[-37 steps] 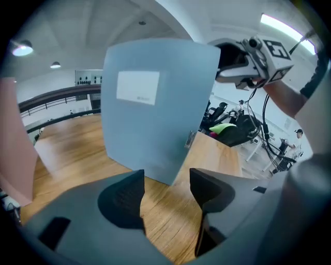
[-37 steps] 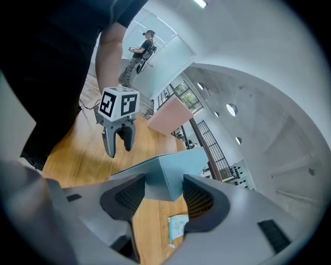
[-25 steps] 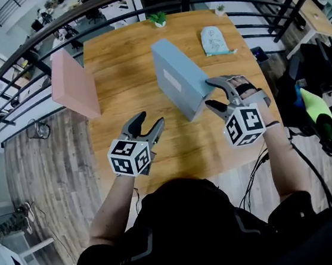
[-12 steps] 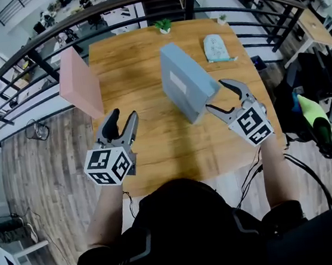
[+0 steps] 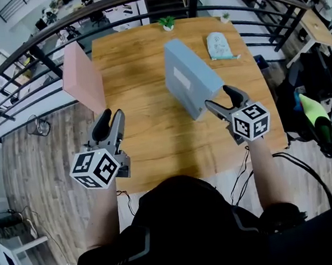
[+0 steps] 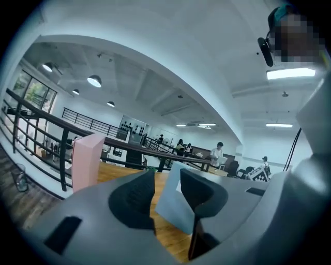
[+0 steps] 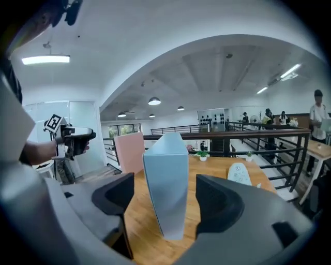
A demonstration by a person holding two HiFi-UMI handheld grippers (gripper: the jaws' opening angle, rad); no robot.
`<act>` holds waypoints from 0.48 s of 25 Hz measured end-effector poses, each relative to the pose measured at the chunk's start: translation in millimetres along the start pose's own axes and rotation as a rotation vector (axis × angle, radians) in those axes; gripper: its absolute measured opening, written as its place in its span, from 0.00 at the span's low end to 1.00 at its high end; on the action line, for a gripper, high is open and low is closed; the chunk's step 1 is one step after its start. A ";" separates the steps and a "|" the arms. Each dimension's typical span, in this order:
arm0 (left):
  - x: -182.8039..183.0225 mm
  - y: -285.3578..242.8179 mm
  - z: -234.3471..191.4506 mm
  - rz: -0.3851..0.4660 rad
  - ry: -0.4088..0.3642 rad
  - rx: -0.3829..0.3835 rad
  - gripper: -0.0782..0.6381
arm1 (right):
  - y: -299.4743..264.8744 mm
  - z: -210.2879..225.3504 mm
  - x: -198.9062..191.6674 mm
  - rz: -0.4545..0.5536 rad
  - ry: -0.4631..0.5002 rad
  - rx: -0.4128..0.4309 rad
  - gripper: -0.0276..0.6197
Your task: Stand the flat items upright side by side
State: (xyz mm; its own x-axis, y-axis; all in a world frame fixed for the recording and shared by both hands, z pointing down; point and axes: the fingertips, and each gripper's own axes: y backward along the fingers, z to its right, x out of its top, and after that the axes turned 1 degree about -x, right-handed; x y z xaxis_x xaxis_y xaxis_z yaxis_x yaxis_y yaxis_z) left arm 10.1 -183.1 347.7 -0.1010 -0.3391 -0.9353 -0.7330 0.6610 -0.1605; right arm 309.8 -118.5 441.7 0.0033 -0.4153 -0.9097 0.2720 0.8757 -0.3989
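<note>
A blue-grey box (image 5: 191,82) stands upright on its long edge in the middle of the wooden table (image 5: 148,131). My right gripper (image 5: 220,97) is at its near end. Its jaws have just been opening and stand wide, with the box (image 7: 168,186) between them and a gap on each side. A pink box (image 5: 85,83) stands upright at the table's left edge. My left gripper (image 5: 110,116) hovers just short of it, pointing at it. Its jaws have just been closing; a narrow gap remains with nothing in it. The pink box (image 6: 87,160) shows to their left.
A pale printed pouch (image 5: 218,44) lies flat at the table's far right. Two small potted plants (image 5: 168,22) sit on the far edge. A black railing (image 5: 36,52) runs behind the table. A dark bag (image 5: 317,119) lies on the floor at right.
My right gripper has rolled and opened off the blue box's near end; the box stands by itself. My left gripper has risen, moved left toward the pink box, and its jaws have narrowed.
</note>
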 end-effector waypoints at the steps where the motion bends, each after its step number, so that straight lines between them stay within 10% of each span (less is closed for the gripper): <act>1: 1.1 2.3 -1.2 -0.004 -0.011 0.006 0.35 | -1.9 1.0 0.4 0.008 -0.021 -0.002 0.62; 12: 26.1 29.0 -16.8 0.075 -0.208 0.143 0.44 | -25.7 4.4 -11.7 -0.045 -0.002 -0.023 0.62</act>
State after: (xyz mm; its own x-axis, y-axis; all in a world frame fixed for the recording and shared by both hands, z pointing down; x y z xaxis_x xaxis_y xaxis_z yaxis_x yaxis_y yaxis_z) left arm -25.2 -184.0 323.9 -0.0001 -0.1500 -0.9887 -0.6244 0.7723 -0.1171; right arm 307.0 -137.2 463.1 -0.0062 -0.4548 -0.8906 0.2496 0.8617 -0.4418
